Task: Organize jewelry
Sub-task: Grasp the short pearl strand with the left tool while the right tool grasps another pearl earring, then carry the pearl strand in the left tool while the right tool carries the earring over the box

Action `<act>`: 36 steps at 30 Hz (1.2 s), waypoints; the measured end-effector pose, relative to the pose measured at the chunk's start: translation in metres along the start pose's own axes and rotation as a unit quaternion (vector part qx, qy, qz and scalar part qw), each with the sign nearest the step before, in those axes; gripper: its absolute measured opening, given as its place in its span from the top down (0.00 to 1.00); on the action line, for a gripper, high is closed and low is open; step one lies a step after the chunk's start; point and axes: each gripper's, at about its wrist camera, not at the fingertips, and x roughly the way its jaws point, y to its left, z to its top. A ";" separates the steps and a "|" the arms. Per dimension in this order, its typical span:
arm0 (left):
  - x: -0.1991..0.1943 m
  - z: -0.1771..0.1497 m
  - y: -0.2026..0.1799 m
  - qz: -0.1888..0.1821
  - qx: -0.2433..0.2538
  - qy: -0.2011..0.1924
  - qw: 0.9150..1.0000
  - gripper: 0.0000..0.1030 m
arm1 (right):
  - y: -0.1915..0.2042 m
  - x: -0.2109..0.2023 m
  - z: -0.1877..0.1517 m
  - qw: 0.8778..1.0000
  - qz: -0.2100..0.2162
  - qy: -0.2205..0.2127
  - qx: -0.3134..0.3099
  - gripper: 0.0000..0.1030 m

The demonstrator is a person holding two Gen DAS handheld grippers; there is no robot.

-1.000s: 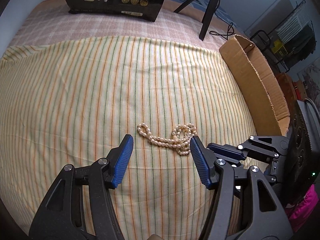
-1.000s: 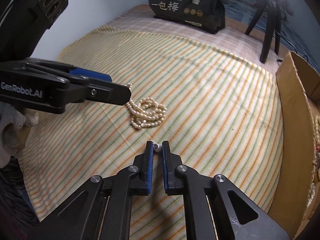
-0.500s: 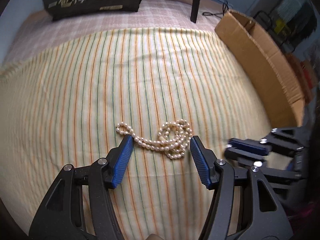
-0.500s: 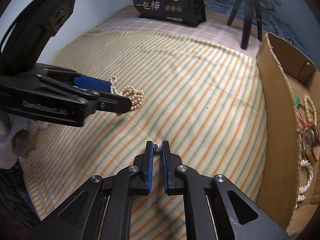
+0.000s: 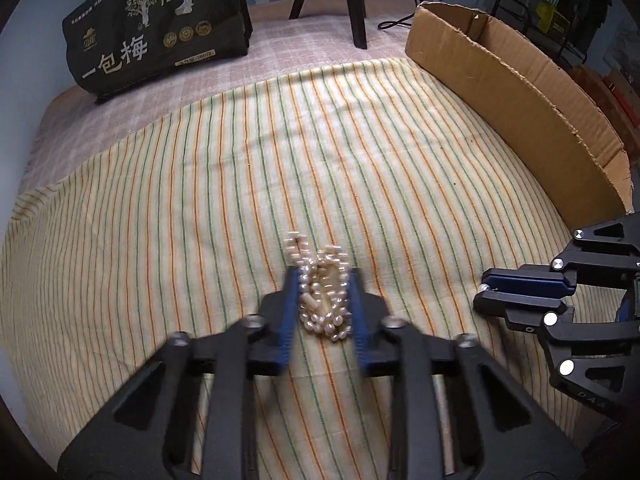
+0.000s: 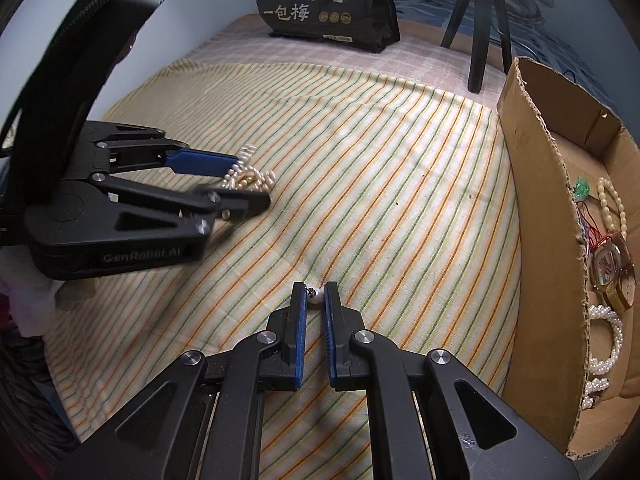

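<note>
Closing left gripper [image 5: 323, 280] jaws, bunched pearl necklace [image 5: 322, 300] between them.

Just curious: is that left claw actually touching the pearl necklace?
Touching. In the left wrist view the left gripper is closing, its blue pads bunching the pearl necklace between them.

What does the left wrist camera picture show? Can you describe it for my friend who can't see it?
The left gripper is closing its blue fingers around a bunched pearl necklace on a striped cloth. The right gripper waits at the right edge, with a cardboard box behind it and a dark bag at the back.
</note>
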 end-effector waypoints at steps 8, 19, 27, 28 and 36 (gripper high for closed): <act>-0.020 0.000 0.006 -0.017 -0.024 -0.020 0.999 0.94 | 0.005 -0.004 0.000 1.000 -0.013 -0.005 -0.006 0.94; -0.069 0.007 0.025 -0.050 -0.068 -0.069 0.994 0.94 | 0.013 -0.032 0.000 0.999 -0.020 -0.027 -0.007 0.94; -0.101 0.012 0.019 -0.075 -0.069 -0.106 0.989 0.94 | 0.015 -0.069 -0.002 0.998 -0.017 -0.060 -0.002 0.94; -0.104 0.013 0.017 -0.078 -0.068 -0.110 0.988 0.94 | 0.014 -0.077 -0.001 0.998 -0.018 -0.068 -0.001 0.94; -0.123 0.027 -0.008 -0.101 -0.053 -0.136 0.984 0.94 | -0.005 -0.122 -0.002 0.992 -0.035 -0.116 0.022 0.94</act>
